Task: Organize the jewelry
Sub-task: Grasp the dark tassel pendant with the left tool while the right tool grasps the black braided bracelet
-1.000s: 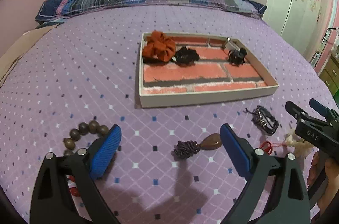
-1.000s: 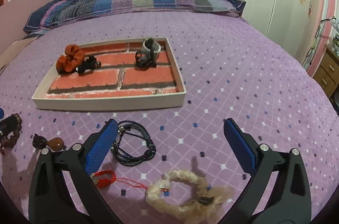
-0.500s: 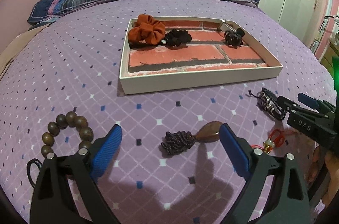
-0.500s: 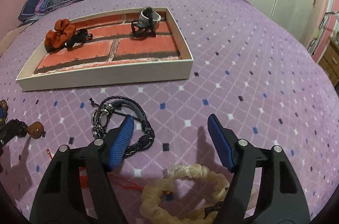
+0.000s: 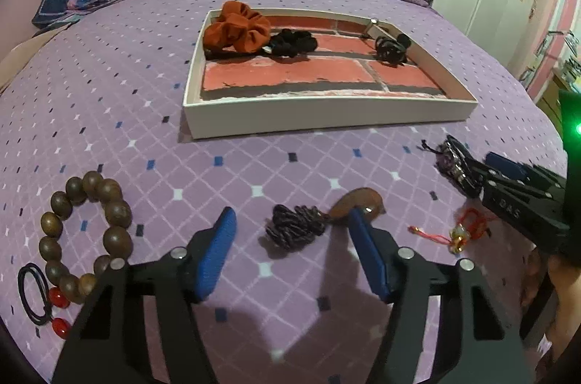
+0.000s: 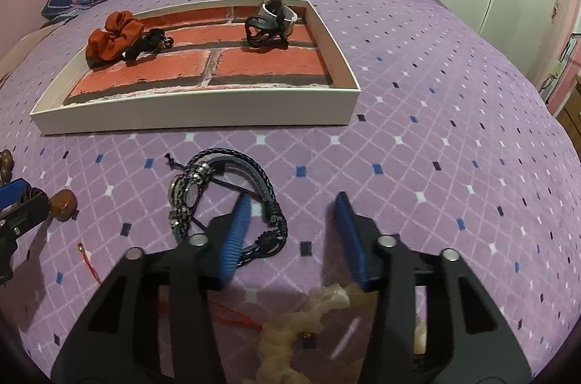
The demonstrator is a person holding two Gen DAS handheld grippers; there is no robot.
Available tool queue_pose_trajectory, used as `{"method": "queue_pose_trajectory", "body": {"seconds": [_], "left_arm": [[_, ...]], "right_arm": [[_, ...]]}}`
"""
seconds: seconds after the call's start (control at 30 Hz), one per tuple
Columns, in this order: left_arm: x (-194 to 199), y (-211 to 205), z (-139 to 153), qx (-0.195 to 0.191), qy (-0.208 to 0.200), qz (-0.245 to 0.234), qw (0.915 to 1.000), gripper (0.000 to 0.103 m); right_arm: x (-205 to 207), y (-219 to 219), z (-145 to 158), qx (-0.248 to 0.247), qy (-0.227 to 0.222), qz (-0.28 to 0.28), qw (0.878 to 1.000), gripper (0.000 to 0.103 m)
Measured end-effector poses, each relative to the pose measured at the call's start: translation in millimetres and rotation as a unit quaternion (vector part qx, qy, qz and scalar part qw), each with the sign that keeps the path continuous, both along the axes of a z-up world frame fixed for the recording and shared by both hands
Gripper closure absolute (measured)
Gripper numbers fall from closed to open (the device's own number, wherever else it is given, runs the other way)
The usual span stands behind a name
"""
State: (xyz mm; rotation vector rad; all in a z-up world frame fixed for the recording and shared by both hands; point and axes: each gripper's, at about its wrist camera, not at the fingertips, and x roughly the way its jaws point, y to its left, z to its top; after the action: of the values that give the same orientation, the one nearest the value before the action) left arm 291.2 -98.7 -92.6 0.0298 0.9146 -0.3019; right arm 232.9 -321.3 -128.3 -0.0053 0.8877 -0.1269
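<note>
On the purple bedspread lies a pendant [image 5: 294, 229] with a dark tassel and a brown stone. It sits between the jaws of my left gripper [image 5: 290, 217], which are closing, and the pads are still apart from the tassel. A dark braided bracelet [image 6: 225, 199] lies under my right gripper [image 6: 293, 202]. The left finger covers part of it, its right edge is between the closing jaws, and the pads do not press on it. A white tray [image 5: 326, 122] with a brick-patterned floor holds an orange scrunchie [image 5: 236, 28], a black scrunchie [image 5: 290, 43] and a black clip [image 5: 392, 48].
A wooden bead bracelet [image 5: 87, 228] and a black hair tie [image 5: 34, 293] lie at the left. A red cord charm [image 5: 461, 231] lies between the grippers. A cream scrunchie [image 6: 308, 322] is under the right gripper's base. Pillows line the far edge, with a wardrobe at right.
Both grippers have sunk toward the bedspread and their jaws have narrowed, the left around the pendant, the right over the braided bracelet.
</note>
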Motion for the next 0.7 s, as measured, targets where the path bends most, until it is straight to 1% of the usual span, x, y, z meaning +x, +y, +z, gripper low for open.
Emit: {"method": "queue_pose_trajectory", "body": {"seconds": [0.07, 0.1, 0.13, 0.17, 0.2, 0.3, 0.43, 0.47, 0.57, 0.63, 0.67, 0.7], "left_arm": [[-3, -3, -1, 0.003, -0.001, -0.009, 1.0, 0.04], [-4, -4, -2, 0.003, -0.002, -0.012, 0.9999, 0.042], [-4, -4, -2, 0.004, -0.001, -0.013, 0.9999, 0.047], [-4, -5, -3, 0.005, 0.0, -0.014, 0.9999, 0.05], [-3, -5, -3, 0.004, 0.001, -0.015, 0.9999, 0.051], [-1, -2, -3, -0.009, 0.003, -0.012, 0.9999, 0.059], [2, 13, -1, -0.057, 0.014, -0.004, 0.9983, 0.06], [3, 14, -1, -0.062, 0.016, -0.001, 0.998, 0.06], [4, 11, -1, -0.051, 0.013, -0.001, 0.9986, 0.06], [3, 5, -1, -0.033, 0.007, -0.003, 0.9994, 0.062], [3, 3, -2, -0.026, 0.004, -0.005, 0.9996, 0.068], [3, 1, -3, -0.021, 0.003, -0.005, 0.9998, 0.071]], "right_arm": [[0, 1, 0, 0.001, 0.0, 0.004, 1.0, 0.066], [0, 1, 0, 0.001, 0.0, 0.006, 1.0, 0.07], [0, 2, 0, 0.001, -0.001, 0.008, 1.0, 0.073], [0, 2, 0, 0.0, -0.001, 0.009, 1.0, 0.074], [0, 3, 0, 0.0, -0.001, 0.01, 1.0, 0.076], [-1, 2, 0, 0.003, -0.002, 0.012, 1.0, 0.077], [-1, 1, 0, 0.008, -0.003, 0.012, 1.0, 0.077], [-1, 1, 0, 0.008, -0.003, 0.012, 1.0, 0.077], [-1, 1, 0, 0.01, -0.003, 0.012, 1.0, 0.077], [-1, 0, 0, 0.012, -0.004, 0.012, 1.0, 0.077], [-1, 0, 0, 0.012, -0.004, 0.012, 1.0, 0.077], [-1, 0, 0, 0.012, -0.004, 0.012, 1.0, 0.077]]}}
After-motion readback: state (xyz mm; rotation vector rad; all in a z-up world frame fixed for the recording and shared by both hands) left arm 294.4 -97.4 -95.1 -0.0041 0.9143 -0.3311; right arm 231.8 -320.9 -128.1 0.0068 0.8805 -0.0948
